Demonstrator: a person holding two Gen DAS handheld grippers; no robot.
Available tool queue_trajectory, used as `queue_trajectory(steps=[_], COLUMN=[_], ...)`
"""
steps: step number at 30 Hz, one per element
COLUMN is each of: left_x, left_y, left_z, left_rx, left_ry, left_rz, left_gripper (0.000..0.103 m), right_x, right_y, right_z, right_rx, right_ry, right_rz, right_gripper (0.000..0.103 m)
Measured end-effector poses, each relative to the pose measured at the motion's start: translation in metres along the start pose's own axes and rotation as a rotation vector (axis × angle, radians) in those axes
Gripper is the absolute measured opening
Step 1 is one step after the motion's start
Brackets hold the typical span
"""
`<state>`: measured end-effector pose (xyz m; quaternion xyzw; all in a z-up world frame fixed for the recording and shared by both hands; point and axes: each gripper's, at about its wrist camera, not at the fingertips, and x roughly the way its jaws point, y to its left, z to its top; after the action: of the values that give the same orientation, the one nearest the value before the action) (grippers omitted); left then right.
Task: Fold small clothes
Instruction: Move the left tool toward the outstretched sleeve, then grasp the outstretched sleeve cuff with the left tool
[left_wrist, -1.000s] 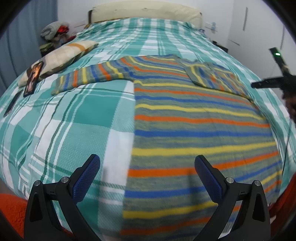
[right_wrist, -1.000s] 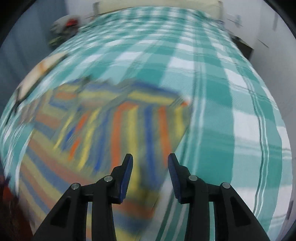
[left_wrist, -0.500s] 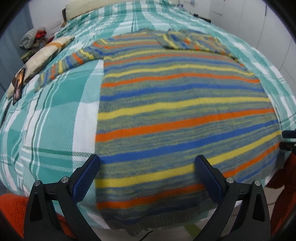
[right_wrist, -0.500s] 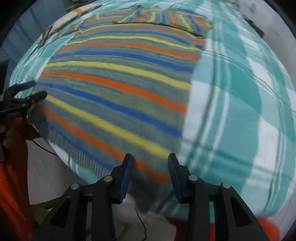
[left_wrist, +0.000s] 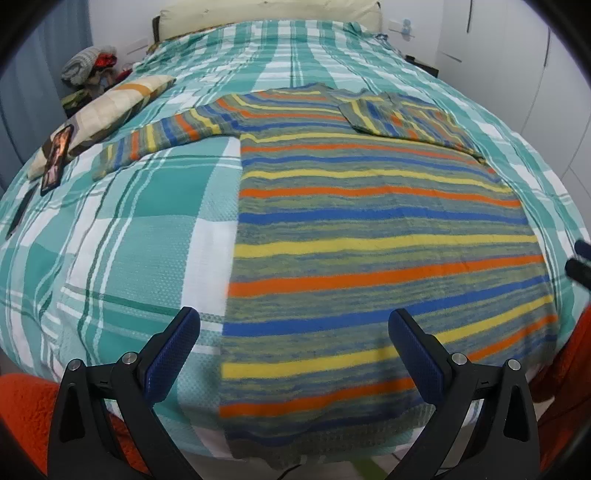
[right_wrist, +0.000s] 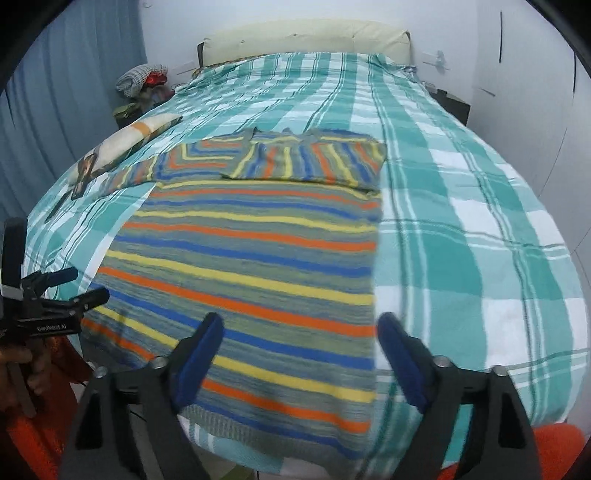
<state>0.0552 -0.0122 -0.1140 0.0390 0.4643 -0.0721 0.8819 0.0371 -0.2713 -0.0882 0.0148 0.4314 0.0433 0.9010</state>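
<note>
Filling both views, a bed (left_wrist: 110, 240) under a teal-and-white plaid cover runs up toward a cream headboard (right_wrist: 306, 38) at twelve o'clock. Spread flat on the near half of that cover lies the striped sweater (left_wrist: 369, 236), banded in orange, yellow, blue and grey-green; its hem hangs a little over the bed's near edge at six o'clock. One sleeve (left_wrist: 159, 136) stretches out across the cover toward ten o'clock in the left wrist view, while the other sleeve (right_wrist: 306, 162) is folded in over the chest, lying across the top of the body near twelve o'clock in the right wrist view. A patterned pillow (left_wrist: 107, 114) rests on the cover at ten o'clock, well apart from the sweater's body, with a heap of clothes (left_wrist: 90, 68) beyond it by the wall. The left gripper (left_wrist: 293, 347) hovers above the sweater's lower left part with its blue pads spread wide and nothing between them. The right gripper (right_wrist: 299, 350) hangs over the sweater's lower right edge; its jaws have just been opening and now stand wide, with no cloth pinched. A hand (right_wrist: 14, 365) on the left gripper's handle shows at eight o'clock in the right wrist view
</note>
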Motion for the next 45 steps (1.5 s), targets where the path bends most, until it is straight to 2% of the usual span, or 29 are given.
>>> queue_trajectory(steps=[5, 10, 14, 32, 35, 38, 41, 45], left_x=[0.003, 0.004, 0.005, 0.007, 0.005, 0.006, 0.017, 0.054], left_y=[0.0, -0.002, -0.004, -0.008, 0.012, 0.056, 0.119, 0.218], left_z=[0.0, 0.0, -0.001, 0.0, 0.013, 0.044, 0.079, 0.11], left_rx=[0.006, 0.019, 0.029, 0.043, -0.024, -0.164, -0.335, -0.594], left_ry=[0.007, 0.005, 0.008, 0.02, 0.006, -0.03, -0.067, -0.073], left_rz=[0.0, 0.006, 0.01, 0.01, -0.045, -0.09, -0.135, -0.105], left_gripper=[0.102, 0.102, 0.102, 0.102, 0.102, 0.102, 0.102, 0.102], right_x=[0.008, 0.007, 0.004, 0.007, 0.008, 0.01, 0.012, 0.014], right_y=[0.005, -0.005, -0.011, -0.019, -0.019, -0.019, -0.019, -0.02], right_z=[-0.018, -0.019, -0.019, -0.02, -0.02, -0.02, -0.02, -0.02], right_rx=[-0.026, -0.011, 0.008, 0.035, 0.04, 0.041, 0.04, 0.047], right_ry=[-0.016, -0.046, -0.065, -0.047, -0.042, -0.039, -0.031, -0.026], right_rz=[-0.05, -0.09, -0.106, -0.163, -0.156, -0.145, -0.133, -0.127], right_gripper=[0.096, 0.1, 0.1, 0.1, 0.1, 0.1, 0.1, 0.1])
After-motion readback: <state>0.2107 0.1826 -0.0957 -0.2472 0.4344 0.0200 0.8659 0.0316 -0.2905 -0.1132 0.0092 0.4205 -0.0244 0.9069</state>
